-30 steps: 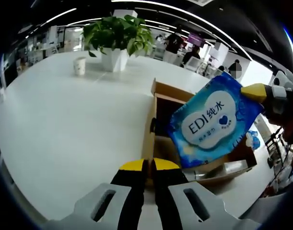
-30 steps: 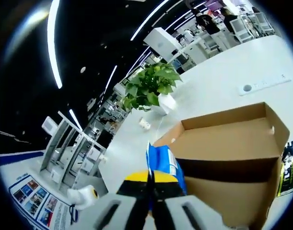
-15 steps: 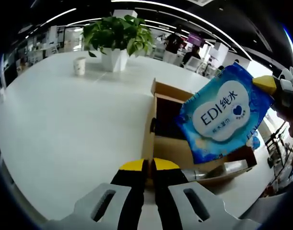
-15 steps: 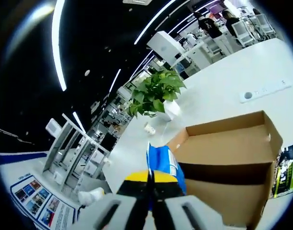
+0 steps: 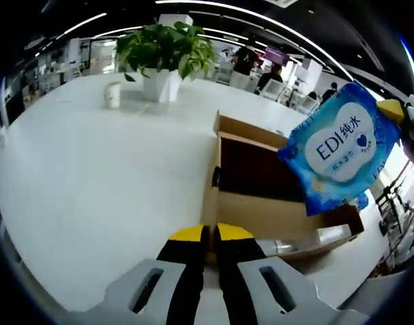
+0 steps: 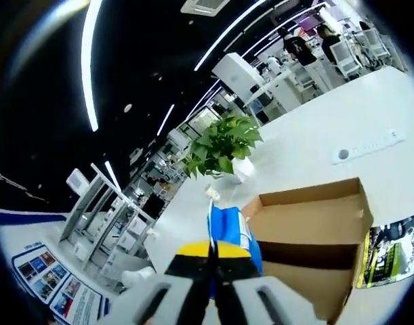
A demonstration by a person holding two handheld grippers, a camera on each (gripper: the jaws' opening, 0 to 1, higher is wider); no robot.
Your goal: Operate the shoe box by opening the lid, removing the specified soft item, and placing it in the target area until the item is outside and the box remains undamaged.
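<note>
**One blue wipes pack aloft, clear of an open shoe box**

Seen along the left gripper (image 5: 209, 233): yellow-tipped jaws pressed together on nothing, poised low over a broad white table (image 5: 91, 176). Wide bare tabletop to the left, running back to a paper cup (image 5: 112, 93) and a potted plant (image 5: 164, 57) near the far edge. Just ahead of the jaws, the near corner of the cardboard shoe box (image 5: 261, 203), lid off, dark interior exposed, walls upright and uncrushed. Further right, the blue wipes pack (image 5: 339, 152) hanging in the air above and beyond the box's right end, apart from its rim, pinched at its upper right corner by the right gripper (image 5: 396, 112). People visible at desks far behind.

Seen along the right gripper: jaws clamped on the pack's blue edge, plant behind, open box below to the right, a printed sheet (image 6: 389, 252) just beside its right wall, a power socket strip (image 6: 369, 144) on open table beyond.
</note>
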